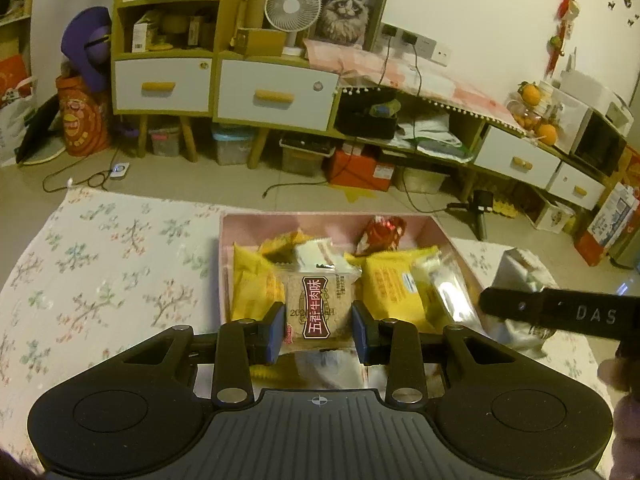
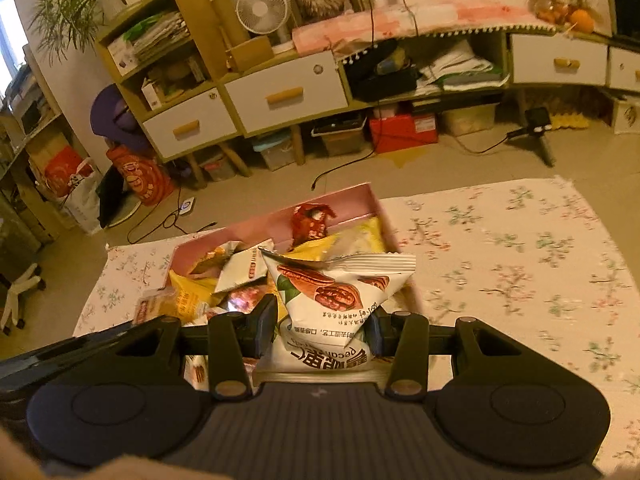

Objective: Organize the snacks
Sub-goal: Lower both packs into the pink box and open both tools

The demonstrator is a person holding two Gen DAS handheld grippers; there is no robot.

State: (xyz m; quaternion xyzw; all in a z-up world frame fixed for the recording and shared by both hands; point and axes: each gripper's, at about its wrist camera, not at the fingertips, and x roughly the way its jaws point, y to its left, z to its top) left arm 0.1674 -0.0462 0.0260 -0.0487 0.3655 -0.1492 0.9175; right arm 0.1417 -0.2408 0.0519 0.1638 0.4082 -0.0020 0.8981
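Note:
A pink box (image 1: 442, 232) on the flowered cloth holds several snack packs, yellow ones (image 1: 386, 288) and a red one (image 1: 380, 232) among them. My left gripper (image 1: 319, 330) is shut on a beige cracker pack (image 1: 318, 306) with a dark red label, above the box's near end. In the right wrist view my right gripper (image 2: 320, 322) is shut on a white pecan snack bag (image 2: 332, 300), held over the same pink box (image 2: 366, 196). The right gripper's black body (image 1: 560, 314) crosses the right side of the left wrist view.
The flowered cloth (image 1: 100, 272) spreads left of the box and also to its right (image 2: 520, 280). A silvery bag (image 1: 520, 276) lies right of the box. Behind stand a low cabinet with white drawers (image 1: 276, 96), storage bins, cables and a small tripod (image 2: 540, 136) on the floor.

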